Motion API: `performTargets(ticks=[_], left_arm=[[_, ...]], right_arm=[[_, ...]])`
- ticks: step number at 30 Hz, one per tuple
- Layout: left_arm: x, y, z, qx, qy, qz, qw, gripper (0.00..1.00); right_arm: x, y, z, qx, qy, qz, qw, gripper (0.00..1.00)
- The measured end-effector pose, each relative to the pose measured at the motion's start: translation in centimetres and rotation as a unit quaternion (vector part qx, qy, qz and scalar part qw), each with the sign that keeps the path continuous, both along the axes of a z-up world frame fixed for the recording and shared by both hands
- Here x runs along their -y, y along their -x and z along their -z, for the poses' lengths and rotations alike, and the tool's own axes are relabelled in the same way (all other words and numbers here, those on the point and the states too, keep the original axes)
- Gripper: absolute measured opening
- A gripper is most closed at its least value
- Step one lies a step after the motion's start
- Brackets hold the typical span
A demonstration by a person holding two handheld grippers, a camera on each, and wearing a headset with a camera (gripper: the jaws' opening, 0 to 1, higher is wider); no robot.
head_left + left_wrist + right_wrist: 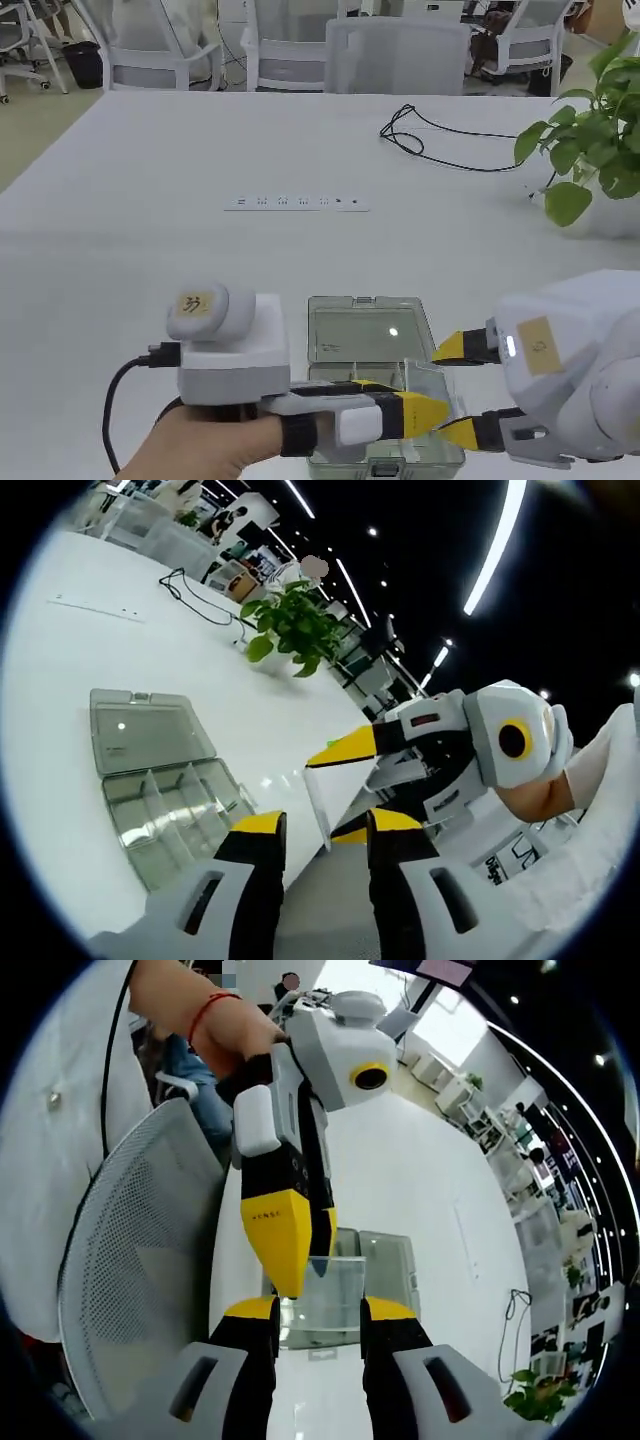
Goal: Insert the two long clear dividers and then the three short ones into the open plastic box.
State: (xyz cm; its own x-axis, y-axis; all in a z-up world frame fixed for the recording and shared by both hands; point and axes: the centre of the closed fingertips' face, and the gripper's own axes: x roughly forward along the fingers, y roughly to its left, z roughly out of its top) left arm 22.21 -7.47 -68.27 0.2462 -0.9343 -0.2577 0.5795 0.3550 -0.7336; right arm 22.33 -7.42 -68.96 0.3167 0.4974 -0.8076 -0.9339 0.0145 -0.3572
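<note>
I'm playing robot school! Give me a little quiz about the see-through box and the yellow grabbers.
1. True or false: the lid of the clear plastic box is shut.
2. What lies on the table near the green plant? A) a black cable B) a red cup C) a book
3. Fill in: in the right gripper view, a clear ___ sits between the jaws of the right gripper.

Key: 1 false, the lid lies open and flat behind the box; 2 A; 3 divider.
</note>
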Motion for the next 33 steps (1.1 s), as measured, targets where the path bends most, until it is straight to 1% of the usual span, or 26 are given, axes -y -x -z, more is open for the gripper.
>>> performTargets(ticks=[2,7,10,14,20,22,24,26,29,32,33], left_arm=[[0.07,0.02,-0.03,-0.002,0.002,0.001,1.0,0.28],[0.26,0.13,-0.11,-0.012,0.011,0.002,0.9999,0.16],[0.22,0.01,-0.02,-0.016,0.012,-0.003,0.9998,0.14],[0.18,0.08,0.04,-0.014,0.011,-0.001,0.9998,0.06],[0.0,-0.1,0.09,-0.019,0.018,-0.006,0.9996,0.0],[0.0,-0.12,0.11,-0.021,0.019,-0.008,0.9996,0.0],[0.03,-0.11,0.12,-0.027,0.023,-0.01,0.9993,0.0],[0.03,-0.12,0.12,-0.029,0.025,-0.011,0.9992,0.0],[-0.04,-0.15,0.16,-0.036,0.031,-0.015,0.9988,0.0],[-0.09,-0.21,0.15,-0.037,0.035,-0.02,0.9985,0.0],[-0.12,-0.23,0.16,-0.039,0.038,-0.023,0.9983,0.0]], right_arm=[[-0.08,0.02,-0.07,0.002,0.001,-0.001,1.0,0.33],[-0.26,0.17,-0.25,0.005,0.002,-0.002,1.0,0.33],[-0.3,0.26,-0.25,0.005,0.004,-0.003,1.0,0.33],[-0.28,0.29,-0.26,0.006,0.006,-0.003,1.0,0.33],[-0.38,0.32,-0.37,0.007,0.004,-0.003,1.0,0.33],[-0.37,0.3,-0.37,0.008,0.005,-0.003,0.9999,0.33],[-0.36,0.3,-0.36,0.008,0.006,-0.003,0.9999,0.33],[-0.35,0.31,-0.37,0.008,0.005,-0.003,0.9999,0.33],[-0.37,0.33,-0.38,0.008,0.005,-0.003,1.0,0.33],[-0.4,0.28,-0.42,0.013,0.006,-0.004,0.9999,0.33],[-0.41,0.27,-0.42,0.013,0.005,-0.003,0.9999,0.33]])
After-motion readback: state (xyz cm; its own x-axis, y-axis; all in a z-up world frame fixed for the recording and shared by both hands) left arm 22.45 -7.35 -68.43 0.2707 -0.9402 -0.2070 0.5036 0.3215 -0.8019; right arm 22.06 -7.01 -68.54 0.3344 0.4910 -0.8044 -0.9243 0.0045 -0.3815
